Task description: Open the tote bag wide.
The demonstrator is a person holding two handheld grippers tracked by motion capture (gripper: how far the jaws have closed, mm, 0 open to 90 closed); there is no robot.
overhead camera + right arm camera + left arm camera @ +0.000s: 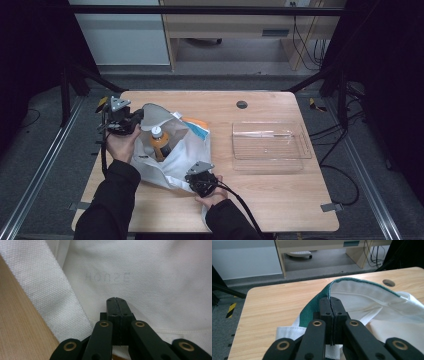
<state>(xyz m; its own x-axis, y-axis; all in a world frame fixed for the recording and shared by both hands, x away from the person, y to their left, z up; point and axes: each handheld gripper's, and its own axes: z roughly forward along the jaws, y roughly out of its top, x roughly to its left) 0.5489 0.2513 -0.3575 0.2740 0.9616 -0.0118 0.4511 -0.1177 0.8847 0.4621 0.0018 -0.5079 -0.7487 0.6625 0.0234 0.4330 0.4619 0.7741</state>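
The white canvas tote bag with green trim (172,155) lies on the wooden table (280,195); soft and floppy, best gripped by its hem; left gripper (332,305) pinches the green rim; right gripper (117,305) clamps its cloth.

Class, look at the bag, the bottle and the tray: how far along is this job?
Done: the left gripper is shut on the bag's green-edged rim, the right gripper is shut on its white cloth, so the bag gapes open. In hand: holding it open, with the orange bottle inside. Left, probably: getting the contents out; the clear tray beside it holds nothing visible.
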